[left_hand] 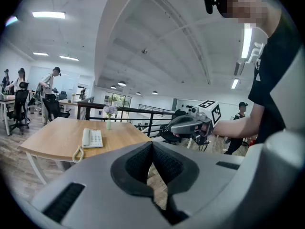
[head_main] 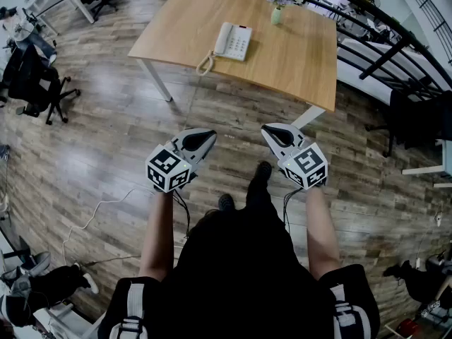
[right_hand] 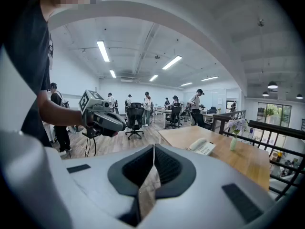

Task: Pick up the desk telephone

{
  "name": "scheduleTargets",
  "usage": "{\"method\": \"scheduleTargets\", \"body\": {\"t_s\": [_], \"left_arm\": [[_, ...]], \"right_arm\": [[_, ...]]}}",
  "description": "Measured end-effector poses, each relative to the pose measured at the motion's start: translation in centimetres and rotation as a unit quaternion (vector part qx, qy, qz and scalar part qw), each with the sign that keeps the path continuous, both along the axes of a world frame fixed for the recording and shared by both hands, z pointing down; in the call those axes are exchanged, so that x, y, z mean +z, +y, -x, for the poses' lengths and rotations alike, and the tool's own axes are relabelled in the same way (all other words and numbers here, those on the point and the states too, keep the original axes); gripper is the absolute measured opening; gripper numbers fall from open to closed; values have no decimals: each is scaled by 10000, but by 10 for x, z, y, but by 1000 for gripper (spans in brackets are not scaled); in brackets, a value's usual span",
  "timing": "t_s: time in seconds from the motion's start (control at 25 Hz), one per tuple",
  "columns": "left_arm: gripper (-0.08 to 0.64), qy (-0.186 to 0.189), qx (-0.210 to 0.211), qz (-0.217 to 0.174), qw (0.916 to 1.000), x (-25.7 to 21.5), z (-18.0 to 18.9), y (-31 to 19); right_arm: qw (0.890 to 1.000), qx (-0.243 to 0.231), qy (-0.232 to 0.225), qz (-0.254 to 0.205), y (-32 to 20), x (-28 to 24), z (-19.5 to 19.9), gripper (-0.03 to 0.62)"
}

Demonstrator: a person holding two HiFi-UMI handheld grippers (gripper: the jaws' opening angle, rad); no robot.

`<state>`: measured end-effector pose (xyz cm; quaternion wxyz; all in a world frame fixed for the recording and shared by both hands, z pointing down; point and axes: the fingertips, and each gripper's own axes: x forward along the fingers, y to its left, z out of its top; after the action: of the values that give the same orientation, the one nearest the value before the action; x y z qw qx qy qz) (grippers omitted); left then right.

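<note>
A white desk telephone [head_main: 232, 41] lies on a wooden table [head_main: 282, 55] well ahead of me, its coiled cord [head_main: 205, 64] hanging near the table's front edge. It shows small in the left gripper view [left_hand: 91, 138] and in the right gripper view [right_hand: 202, 147]. My left gripper [head_main: 210, 134] and right gripper [head_main: 267, 129] are held side by side above the floor, far short of the table. Both are shut with nothing between the jaws. Each gripper view shows the other gripper: the right one [left_hand: 172, 126] and the left one [right_hand: 123, 124].
A small vase of flowers [head_main: 279, 6] stands at the table's far side. A black railing [head_main: 381, 48] runs behind the table on the right. Office chairs [head_main: 35, 83], desks and several people fill the room to the left. Cables [head_main: 92, 217] lie on the wood floor.
</note>
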<state>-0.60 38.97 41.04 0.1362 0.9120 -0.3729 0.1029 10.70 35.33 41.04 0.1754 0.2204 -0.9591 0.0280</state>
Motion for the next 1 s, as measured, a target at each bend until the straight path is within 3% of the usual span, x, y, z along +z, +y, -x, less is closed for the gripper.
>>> {"method": "scheduleTargets", "body": {"t_s": [0.44, 0.64, 1.0], "left_arm": [[20, 38, -50, 22, 10000, 0, -3, -12], [21, 30, -130, 62, 9999, -1, -1, -21], [21, 19, -288, 219, 9993, 3, 10, -38]], "right_arm": [[10000, -30, 44, 52, -6, 7, -7, 25], [9987, -234, -298, 339, -12, 7, -9, 25], [9993, -114, -68, 344, -49, 18, -11, 25]]}}
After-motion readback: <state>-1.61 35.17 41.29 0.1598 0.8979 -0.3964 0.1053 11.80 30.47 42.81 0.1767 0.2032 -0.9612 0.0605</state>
